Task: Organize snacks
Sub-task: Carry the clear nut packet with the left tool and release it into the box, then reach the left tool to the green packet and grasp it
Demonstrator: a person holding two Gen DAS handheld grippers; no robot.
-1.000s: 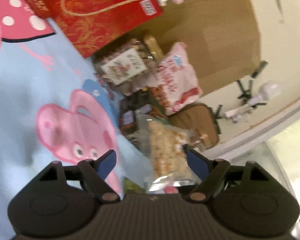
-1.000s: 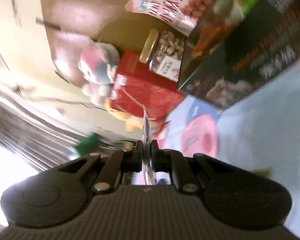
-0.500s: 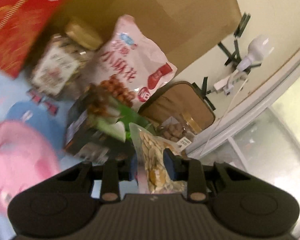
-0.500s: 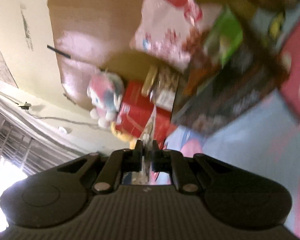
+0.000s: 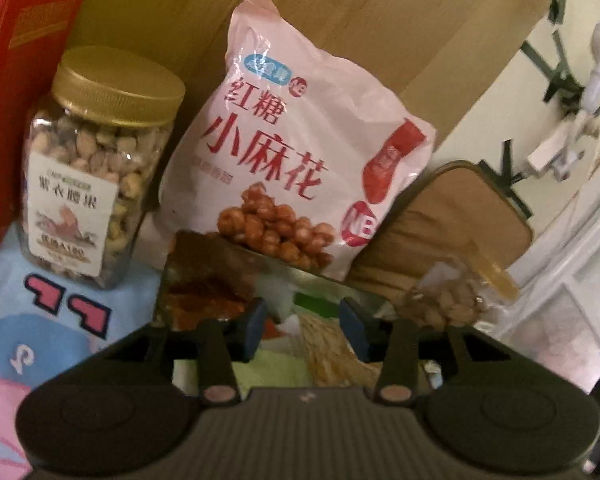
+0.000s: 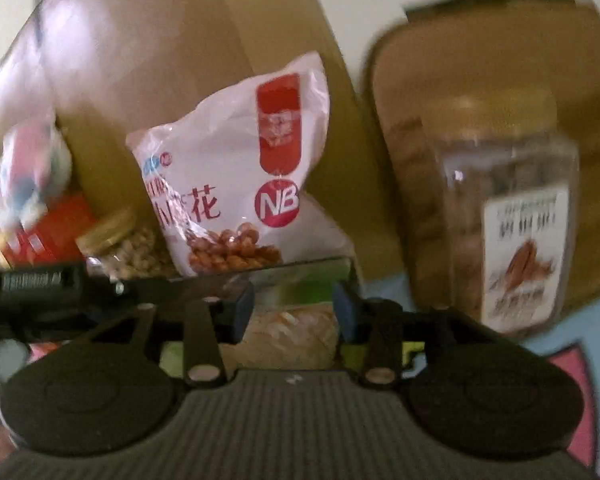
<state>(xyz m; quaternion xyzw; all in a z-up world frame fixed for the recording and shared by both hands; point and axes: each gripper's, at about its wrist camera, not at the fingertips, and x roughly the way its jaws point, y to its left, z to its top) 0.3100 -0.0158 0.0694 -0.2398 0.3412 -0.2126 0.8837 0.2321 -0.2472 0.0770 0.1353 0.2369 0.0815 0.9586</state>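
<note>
Risk: the clear snack pouch (image 5: 332,354), lying loose on top of the dark box (image 5: 204,280), could slide off, since both grippers have just been opening. Left gripper (image 5: 302,330) and right gripper (image 6: 294,312) stand apart, pads clear of it. Pouch: thin, crinkly, pale pieces inside, near the pink bag (image 5: 296,160), between two nut jars.

Snack bag (image 5: 300,168) at centre of left wrist view, leaning back on cardboard (image 5: 340,20). Nut jar (image 5: 96,168) upright at left, box (image 5: 16,100) behind it at far left edge. Cushion (image 5: 460,224) right of bag. Dark carton (image 5: 208,280) in front of bag, low centre. In right wrist view, second jar (image 6: 504,232) upright at right, before cushion; bag at centre.
</note>
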